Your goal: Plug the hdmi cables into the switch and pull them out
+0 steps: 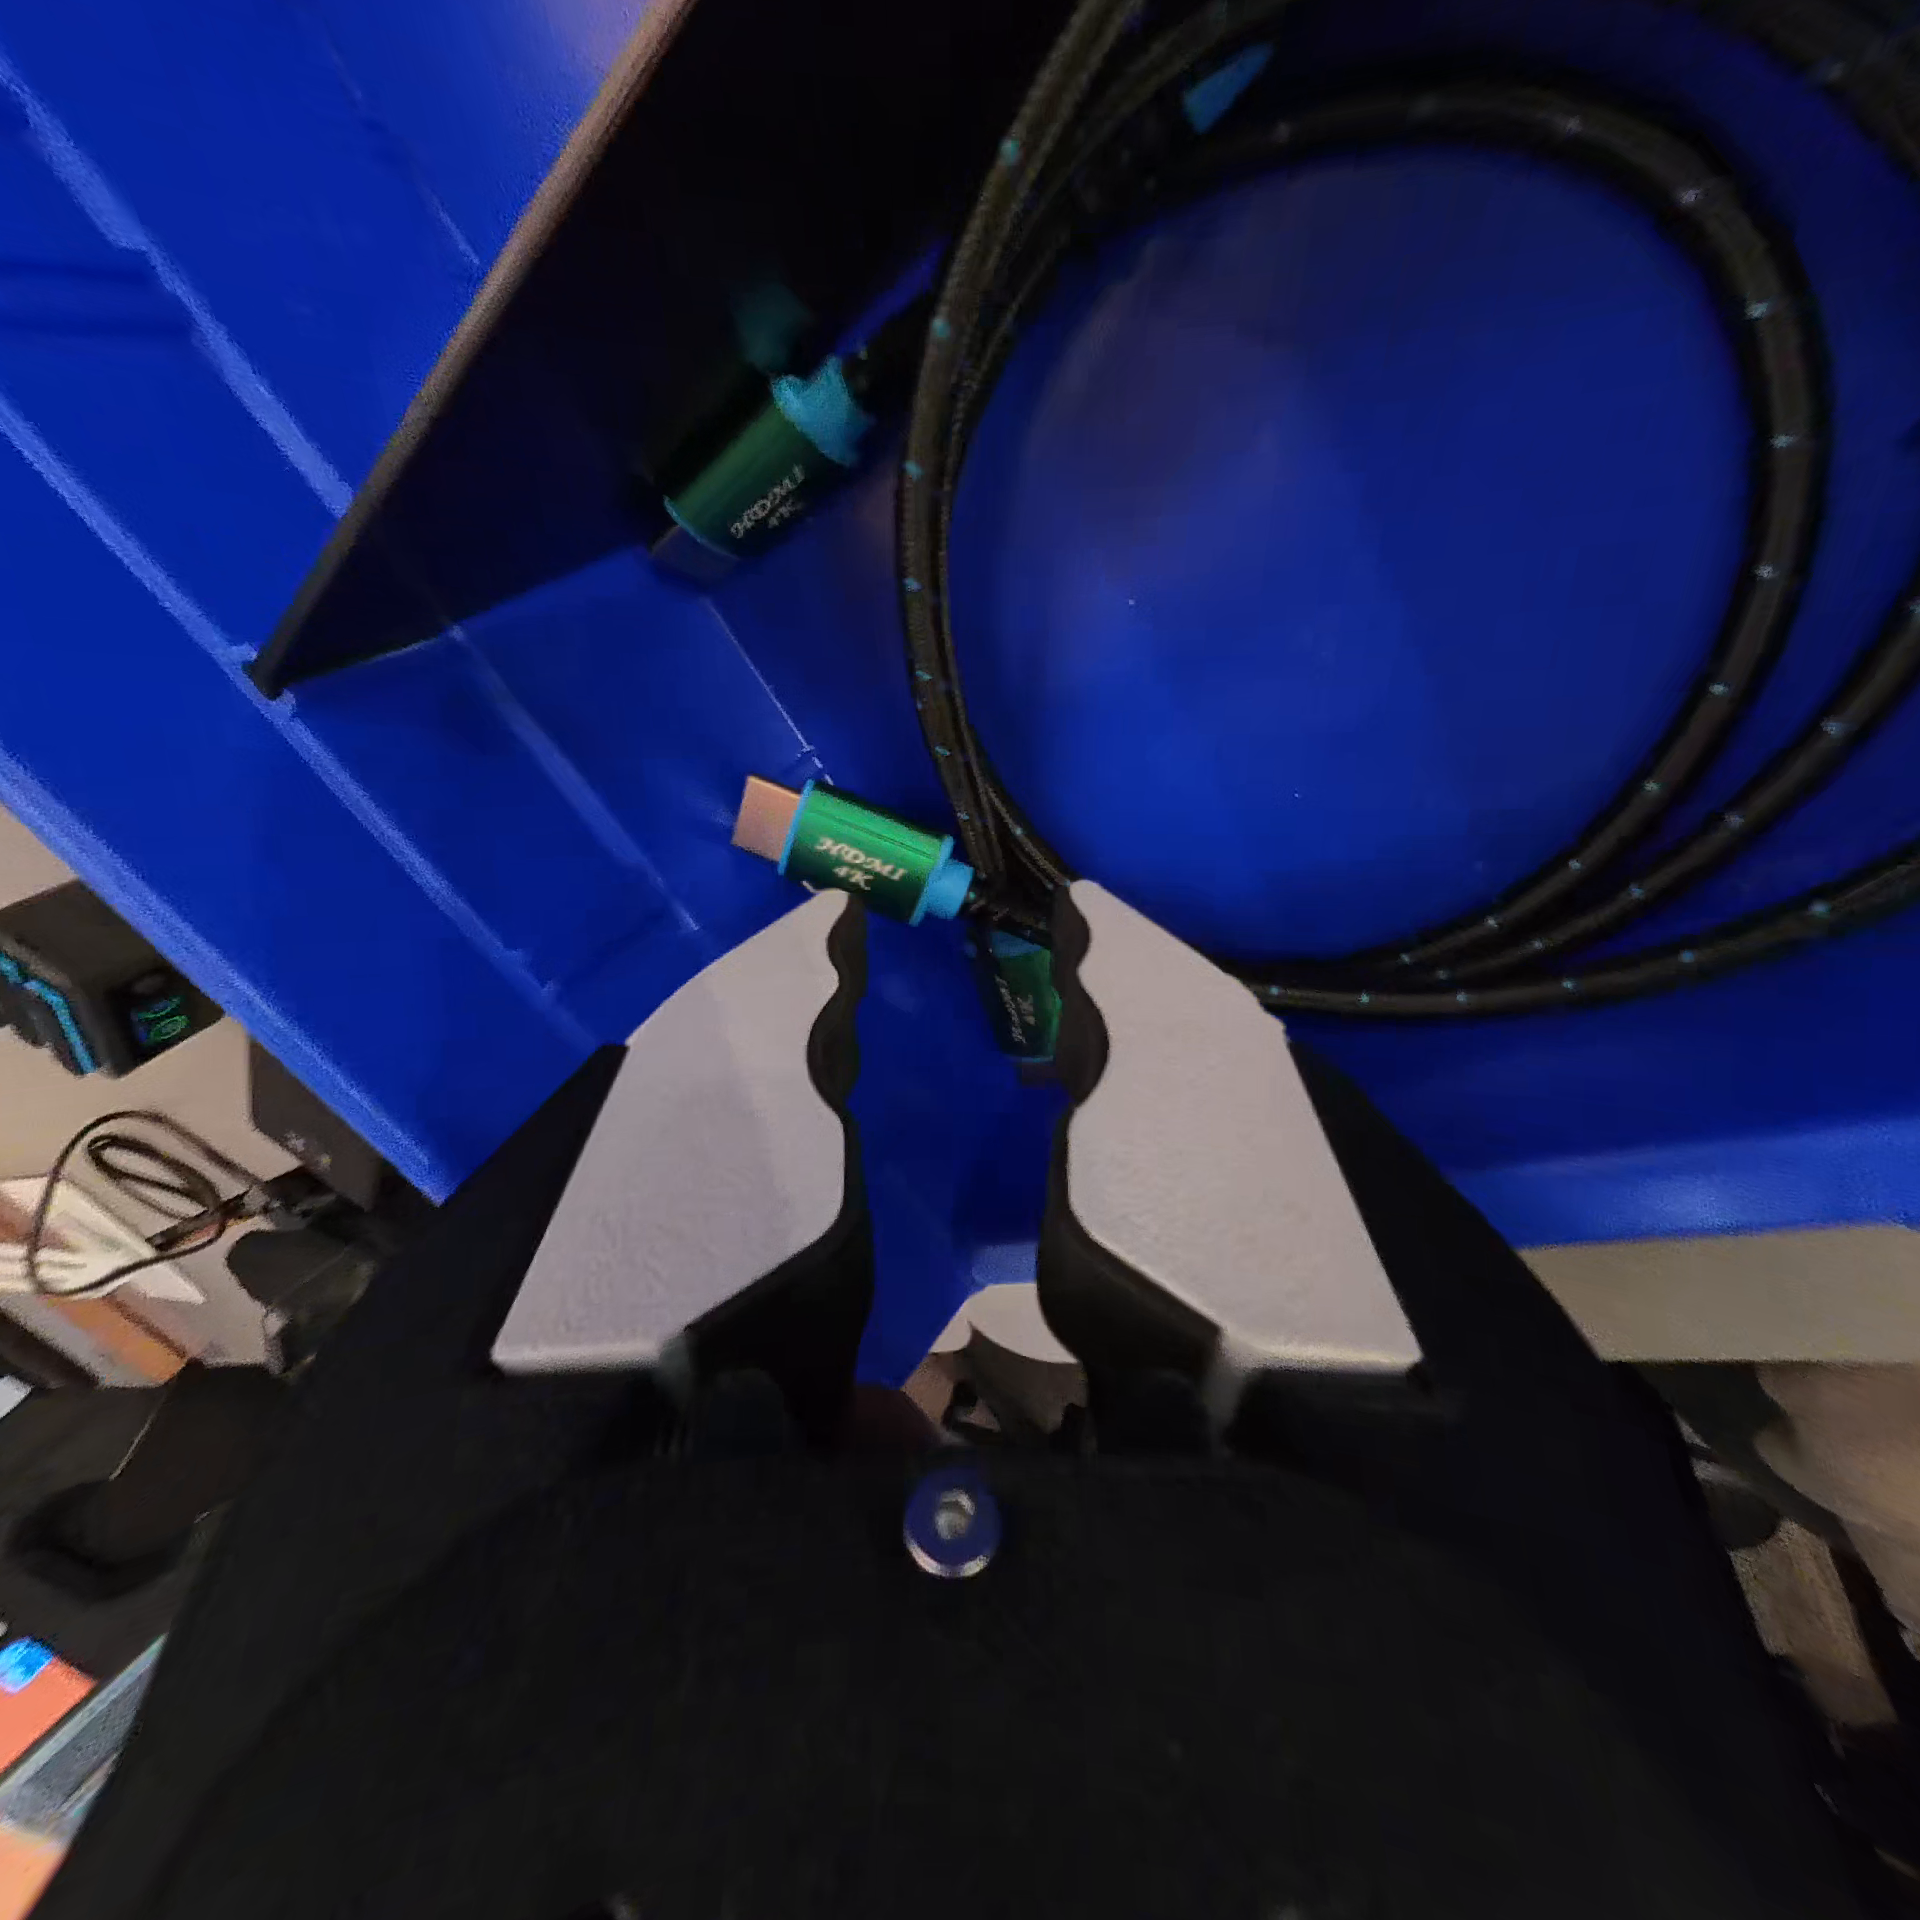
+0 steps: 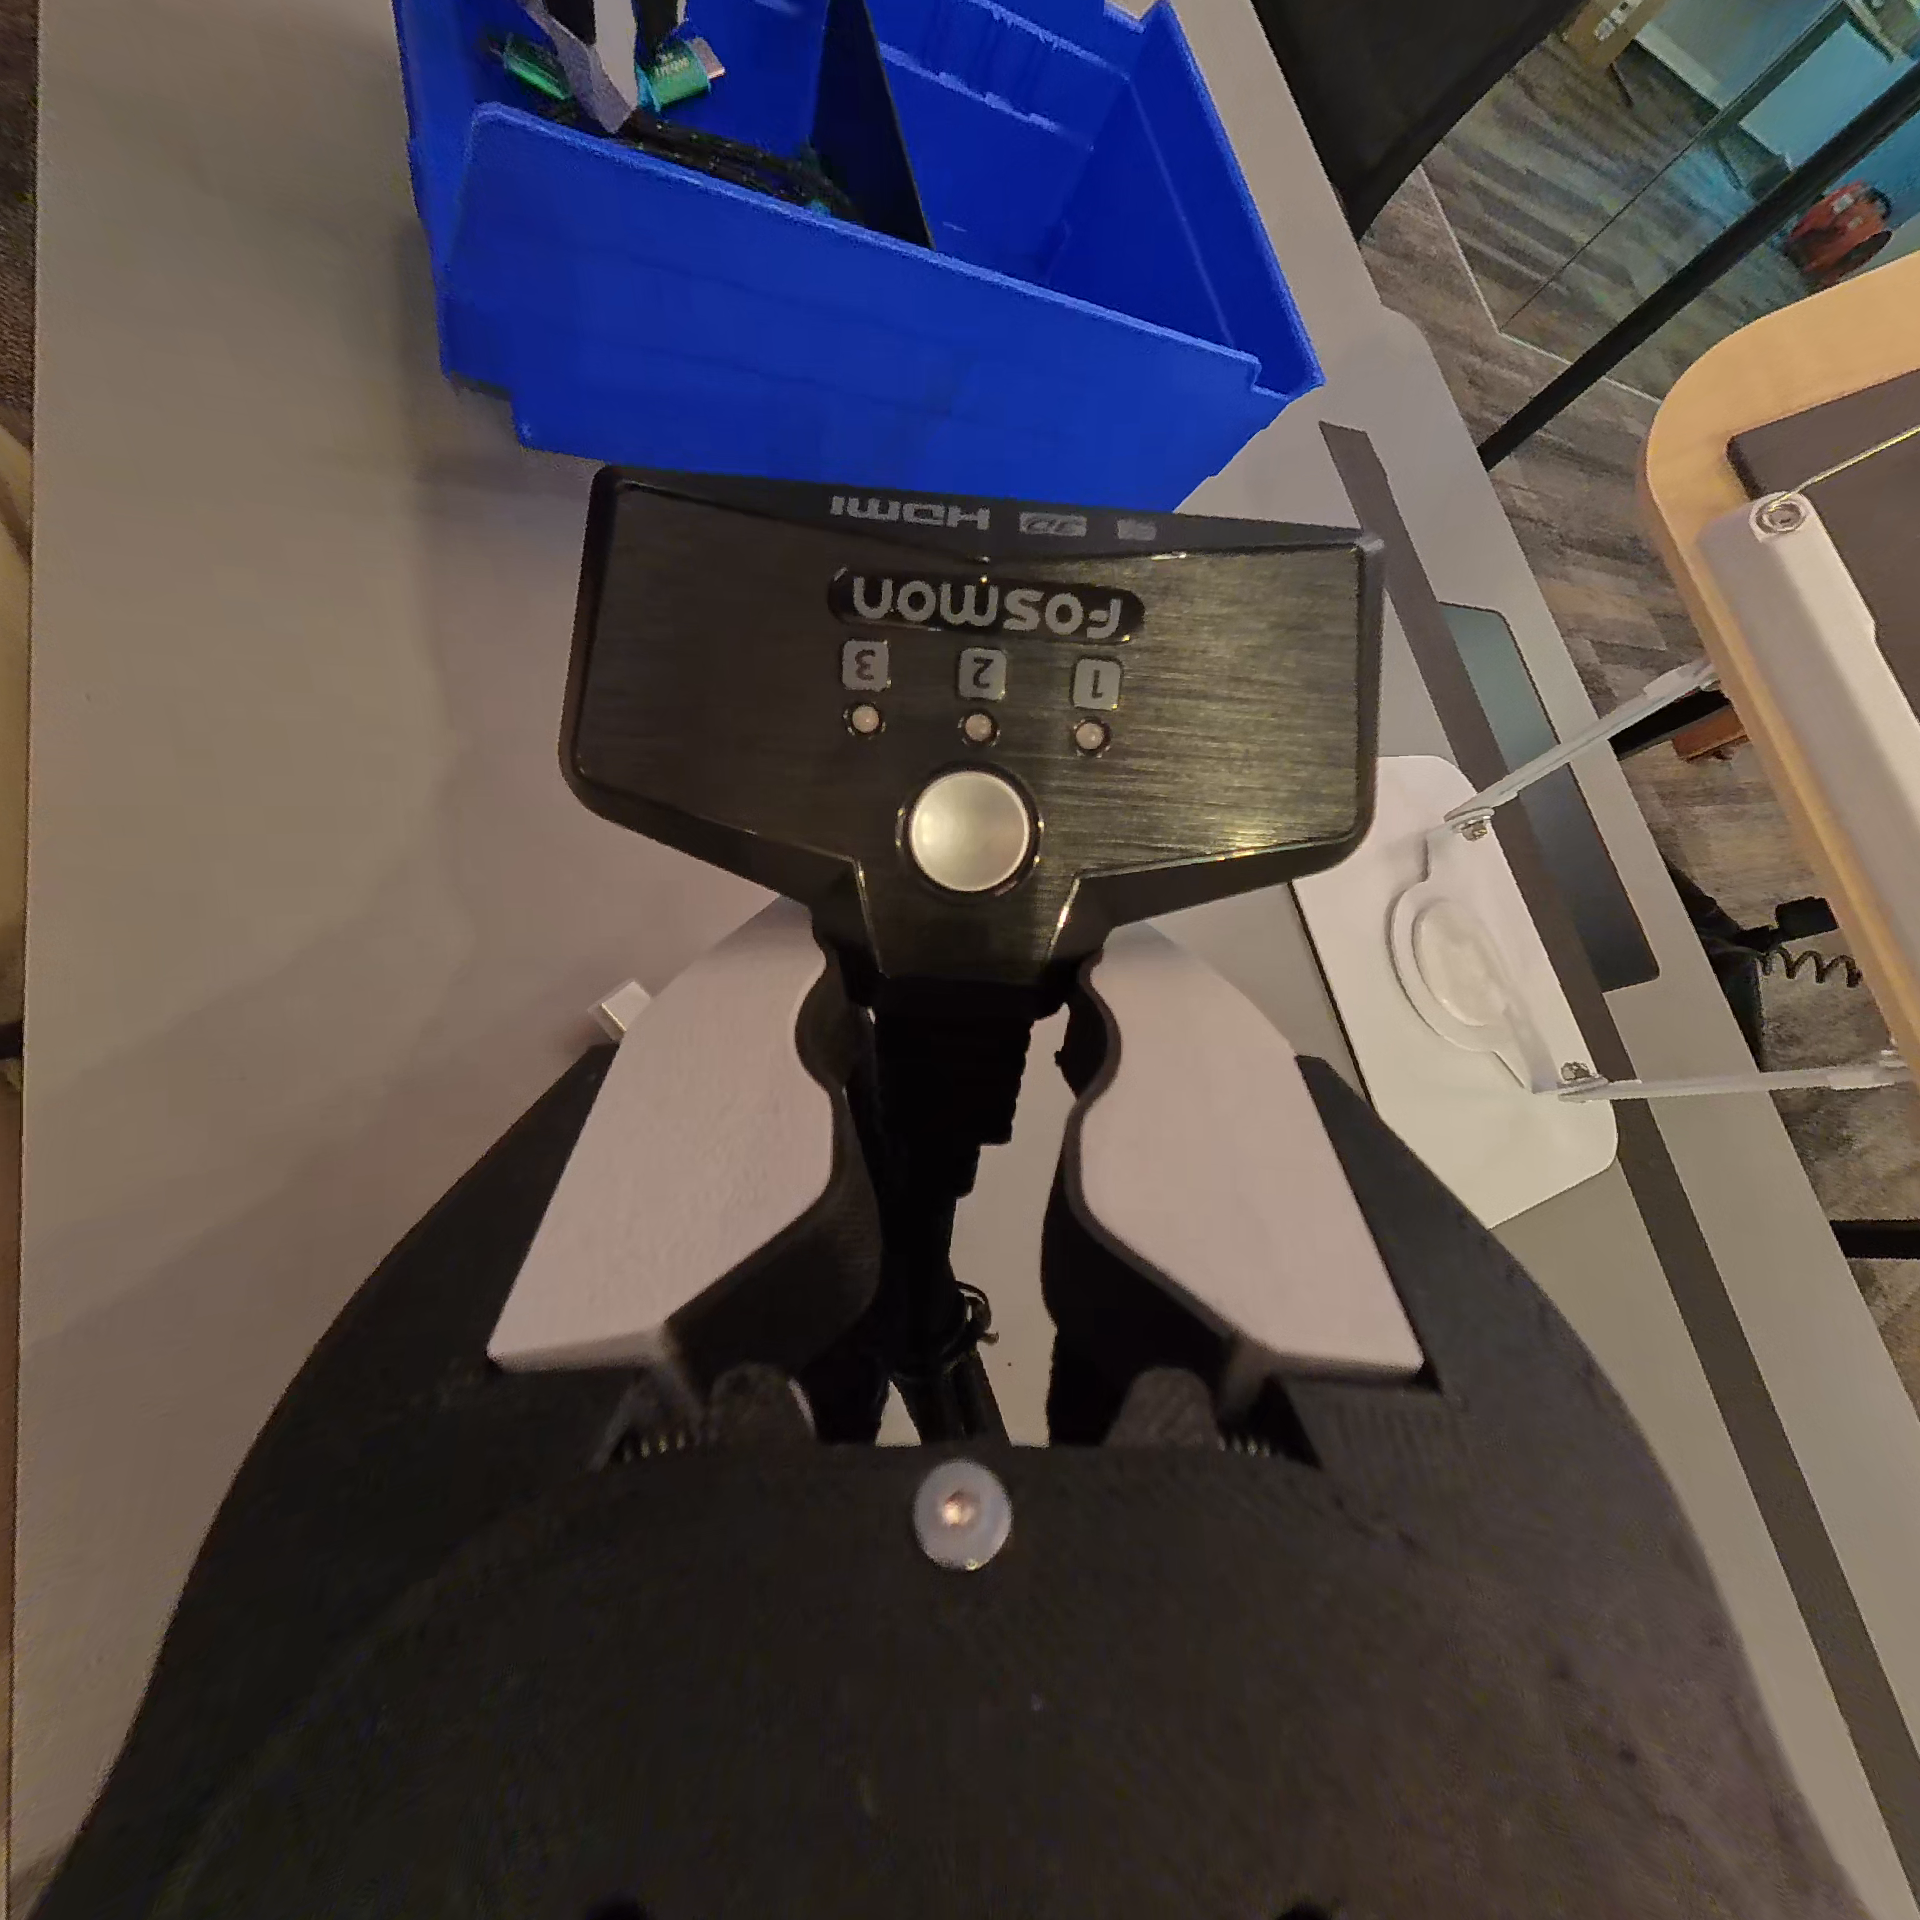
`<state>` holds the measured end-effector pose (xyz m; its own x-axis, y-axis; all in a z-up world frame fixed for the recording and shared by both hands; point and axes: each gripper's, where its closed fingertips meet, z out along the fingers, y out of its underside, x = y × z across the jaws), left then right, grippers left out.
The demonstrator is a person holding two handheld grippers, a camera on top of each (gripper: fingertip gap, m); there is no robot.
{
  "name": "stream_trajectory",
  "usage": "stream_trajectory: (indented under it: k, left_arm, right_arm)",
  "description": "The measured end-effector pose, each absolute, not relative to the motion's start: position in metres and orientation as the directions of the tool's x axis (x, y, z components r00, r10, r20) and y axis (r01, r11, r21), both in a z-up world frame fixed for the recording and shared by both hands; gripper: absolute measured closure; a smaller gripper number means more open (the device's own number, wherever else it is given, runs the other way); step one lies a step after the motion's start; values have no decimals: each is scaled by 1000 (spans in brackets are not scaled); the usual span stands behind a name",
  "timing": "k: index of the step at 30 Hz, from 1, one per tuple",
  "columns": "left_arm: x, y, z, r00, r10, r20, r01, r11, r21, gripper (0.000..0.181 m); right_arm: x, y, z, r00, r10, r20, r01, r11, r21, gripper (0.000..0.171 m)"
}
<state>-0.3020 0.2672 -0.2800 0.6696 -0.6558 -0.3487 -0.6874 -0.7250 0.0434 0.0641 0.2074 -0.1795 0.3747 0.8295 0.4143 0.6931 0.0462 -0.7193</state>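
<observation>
My left gripper [image 1: 956,906] is open inside a blue bin [image 1: 1351,1143], right over coiled black braided HDMI cables [image 1: 1558,883]. A green HDMI plug [image 1: 857,857] with a gold tip lies just beyond the fingertips, and its cable passes between them. A second green plug [image 1: 1023,997] lies between the fingers. A third [image 1: 753,468] rests by the bin's black divider [image 1: 499,364]. My right gripper [image 2: 961,987] is shut on the narrow rear neck of the black HDMI switch [image 2: 966,675], above the grey table [image 2: 260,727]. The left gripper's fingers [image 2: 597,62] show far off in the bin [image 2: 831,312].
A white stand with a clear disc [image 2: 1455,987] sits on the table to the right of the switch, near the table edge. A small white connector [image 2: 618,1008] lies left of my right fingers. A wooden table [image 2: 1787,520] stands further right. Black devices and a cable [image 1: 114,1195] lie left of the bin. There is about 40 cm between the tips of the two grippers.
</observation>
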Motion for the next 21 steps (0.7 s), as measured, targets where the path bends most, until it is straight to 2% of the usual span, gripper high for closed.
stream_trajectory:
  k: [1, 6, 7, 8, 10, 12, 15, 21]
  left_arm:
    - [-304, 268, -281, 663, -654, -365, -685, -727, 58, 148]
    - [-303, 275, -285, 602, -668, -437, -712, -697, 84, 157]
    - [-301, 277, -284, 589, -678, -441, -728, -681, 76, 163]
    - [-295, 282, -282, 587, -675, -448, -745, -667, 28, 181]
    - [-281, 284, -282, 601, -689, -405, -762, -647, -32, 181]
    - [-285, 287, -281, 565, -696, -443, -779, -627, -8, 181]
    - [-286, 285, -278, 621, -675, -399, -750, -659, -53, 181]
    - [-300, 285, -269, 712, -596, -372, -666, -741, -89, 145]
  right_arm:
    - [64, 207, -179, 376, 829, 414, 691, 47, -721, 135]
    - [64, 207, -178, 378, 829, 412, 682, 52, -729, 136]
    - [64, 207, -178, 377, 829, 413, 682, 53, -730, 136]
    - [64, 207, -178, 376, 829, 414, 681, 55, -730, 136]
    - [64, 207, -178, 375, 829, 415, 681, 57, -730, 135]
    - [64, 207, -178, 374, 830, 415, 682, 57, -729, 135]
    - [64, 207, -179, 375, 830, 414, 682, 56, -729, 135]
    - [63, 208, -180, 373, 833, 409, 680, 54, -731, 135]
